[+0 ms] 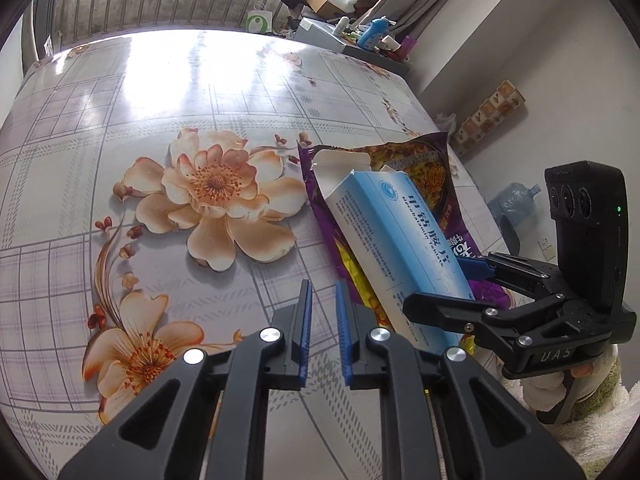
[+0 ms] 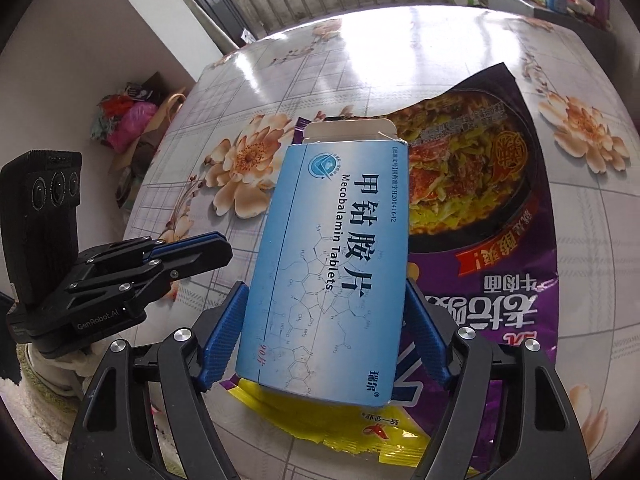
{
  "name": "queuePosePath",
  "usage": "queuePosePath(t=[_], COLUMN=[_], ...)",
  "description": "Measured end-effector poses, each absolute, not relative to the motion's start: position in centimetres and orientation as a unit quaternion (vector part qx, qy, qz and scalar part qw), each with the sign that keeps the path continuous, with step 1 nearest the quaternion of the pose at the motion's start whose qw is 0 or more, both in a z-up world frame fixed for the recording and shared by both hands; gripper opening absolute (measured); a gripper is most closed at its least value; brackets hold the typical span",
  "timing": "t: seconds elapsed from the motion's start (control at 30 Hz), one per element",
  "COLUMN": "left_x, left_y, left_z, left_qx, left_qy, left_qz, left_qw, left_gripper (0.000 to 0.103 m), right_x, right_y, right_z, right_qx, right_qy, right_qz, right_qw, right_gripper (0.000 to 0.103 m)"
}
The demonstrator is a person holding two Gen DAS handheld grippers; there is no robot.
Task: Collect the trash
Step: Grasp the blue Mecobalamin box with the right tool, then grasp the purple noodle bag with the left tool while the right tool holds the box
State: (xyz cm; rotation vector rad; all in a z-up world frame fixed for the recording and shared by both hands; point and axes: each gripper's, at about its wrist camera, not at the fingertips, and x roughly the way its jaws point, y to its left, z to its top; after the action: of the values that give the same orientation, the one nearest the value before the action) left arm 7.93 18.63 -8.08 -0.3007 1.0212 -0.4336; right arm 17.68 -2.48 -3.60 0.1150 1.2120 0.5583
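**Floral tablecloth, medicine box between right-hand fingers**

Glossy flowered table [image 1: 168, 128] fills both views, with window bars beyond it. Between the right gripper [image 2: 326, 332] fingers sits a blue medicine box [image 2: 332, 256], its far flap open; the blue pads [image 2: 224, 336] stand at its two long sides, seemingly clenched on it, though contact on the right side is partly hidden. Under the box, just past the fingertips, lies a purple noodle wrapper [image 2: 488, 208], and nearer the wrist a yellow sachet [image 2: 352, 428]. The left gripper [image 1: 322, 300] is nearly closed with nothing between its pads, only a narrow gap over bare tablecloth, the box just to the right of its fingers.
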Motion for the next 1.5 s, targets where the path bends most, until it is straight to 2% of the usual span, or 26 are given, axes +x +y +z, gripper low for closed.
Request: queuePosePath(t=[0.17, 0.37, 0.57, 0.8, 1.07, 1.13, 1.5], left_x=[8.7, 9.3, 10.0, 11.7, 13.2, 12.8, 10.8], left_y=[17.8, 16.4, 15.2, 14.0, 12.9, 12.5, 9.2], left_z=[-7.9, -8.0, -8.0, -8.0, -6.2, -6.0, -7.7], left_qx=[-0.141, -0.137, -0.143, -0.164, -0.195, -0.205, -0.186], left_qy=[0.489, 0.5, 0.507, 0.518, 0.506, 0.504, 0.538], left_qz=[-0.225, -0.238, -0.247, -0.247, -0.262, -0.274, -0.318], left_qw=[0.831, 0.821, 0.813, 0.802, 0.798, 0.793, 0.758], left_gripper=[0.012, 0.012, 0.012, 0.013, 0.034, 0.042, 0.05], right_x=[17.4, 16.1, 14.3, 12.7, 12.7, 12.6, 11.9], right_y=[-7.0, -11.5, -14.9, -15.9, -16.1, -16.2, -17.9], right_z=[-3.5, -2.2, -1.3, -3.8, -4.8, -4.6, -4.3], right_qx=[0.133, 0.173, 0.202, 0.189, 0.169, 0.174, 0.191], right_qy=[0.559, 0.537, 0.514, 0.527, 0.528, 0.525, 0.517], right_qz=[0.244, 0.206, 0.184, 0.144, 0.141, 0.145, 0.157], right_qw=[0.781, 0.799, 0.813, 0.816, 0.821, 0.82, 0.82], right_gripper=[0.071, 0.071, 0.07, 0.07, 0.07, 0.07, 0.07])
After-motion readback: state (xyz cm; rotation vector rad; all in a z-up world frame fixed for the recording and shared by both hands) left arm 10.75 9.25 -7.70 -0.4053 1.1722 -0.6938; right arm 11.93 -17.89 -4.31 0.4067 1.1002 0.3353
